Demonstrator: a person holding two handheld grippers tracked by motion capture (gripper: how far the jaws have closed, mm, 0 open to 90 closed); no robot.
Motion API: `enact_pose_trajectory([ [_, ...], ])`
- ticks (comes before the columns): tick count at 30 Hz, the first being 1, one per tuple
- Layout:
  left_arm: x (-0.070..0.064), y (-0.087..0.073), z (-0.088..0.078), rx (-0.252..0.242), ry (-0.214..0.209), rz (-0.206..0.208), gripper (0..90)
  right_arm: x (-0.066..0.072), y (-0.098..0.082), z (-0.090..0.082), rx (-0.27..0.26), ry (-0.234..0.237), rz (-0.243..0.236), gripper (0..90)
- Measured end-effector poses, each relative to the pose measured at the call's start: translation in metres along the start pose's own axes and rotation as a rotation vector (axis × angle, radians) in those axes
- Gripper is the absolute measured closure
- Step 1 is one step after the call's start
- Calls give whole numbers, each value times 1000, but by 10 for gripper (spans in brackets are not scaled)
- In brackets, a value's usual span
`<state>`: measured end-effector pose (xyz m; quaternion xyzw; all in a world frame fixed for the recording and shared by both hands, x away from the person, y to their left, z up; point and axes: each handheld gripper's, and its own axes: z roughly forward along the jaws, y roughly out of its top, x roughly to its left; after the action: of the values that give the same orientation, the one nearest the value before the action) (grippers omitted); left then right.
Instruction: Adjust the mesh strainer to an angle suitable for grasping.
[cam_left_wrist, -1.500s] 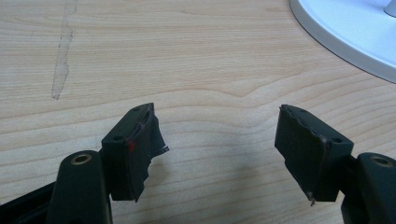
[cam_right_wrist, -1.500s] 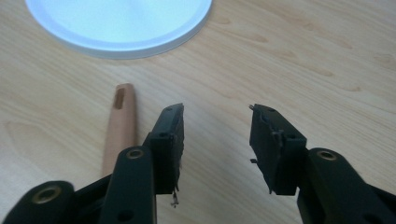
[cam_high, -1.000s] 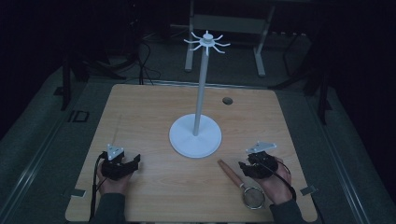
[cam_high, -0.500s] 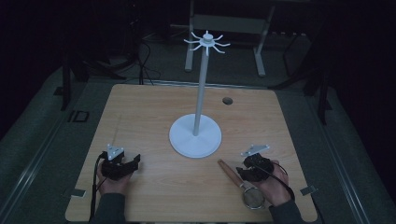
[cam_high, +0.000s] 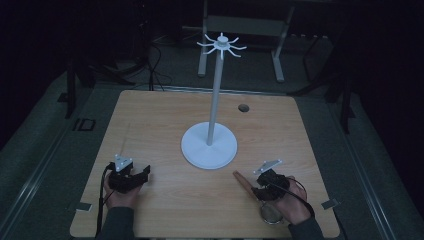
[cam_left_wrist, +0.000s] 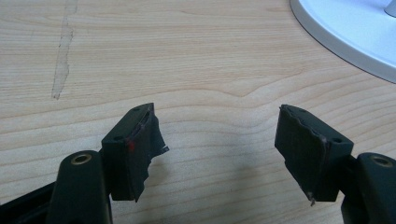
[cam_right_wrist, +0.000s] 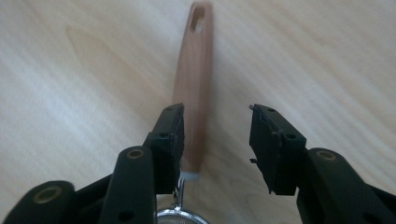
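My right tool (cam_right_wrist: 215, 140) straddles the strainer's wooden handle (cam_right_wrist: 194, 93).

Its jaws have just been closing yet aren't clamped: one touches the handle, the other stands clear. The strainer (cam_high: 264, 202) lies on the surface (cam_high: 160, 125) near the white stand (cam_high: 209, 145). My left tool (cam_left_wrist: 219, 149) gapes, released.

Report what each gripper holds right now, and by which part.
Nothing is held. The left gripper stands open over bare wooden table. The right gripper has just been closing around the wooden handle of the small metal strainer, which lies between its jaws, not yet clamped.
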<state>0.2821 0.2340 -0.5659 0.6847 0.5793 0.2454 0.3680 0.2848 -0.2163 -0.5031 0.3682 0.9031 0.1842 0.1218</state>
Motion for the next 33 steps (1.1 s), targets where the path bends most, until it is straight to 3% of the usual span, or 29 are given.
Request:
enact_pose_trajectory([
  [9, 0, 0, 0, 1, 0, -1, 302, 3, -2, 6, 56, 37, 24, 558],
  [17, 0, 0, 0, 0, -1, -2, 302, 4, 0, 16, 153, 76, 69, 617],
  [22, 0, 0, 0, 0, -1, -3, 302, 5, 2, 20, 201, 81, 66, 644],
  [33, 0, 0, 0, 1, -2, -4, 302, 5, 5, 25, 241, 92, 42, 674],
])
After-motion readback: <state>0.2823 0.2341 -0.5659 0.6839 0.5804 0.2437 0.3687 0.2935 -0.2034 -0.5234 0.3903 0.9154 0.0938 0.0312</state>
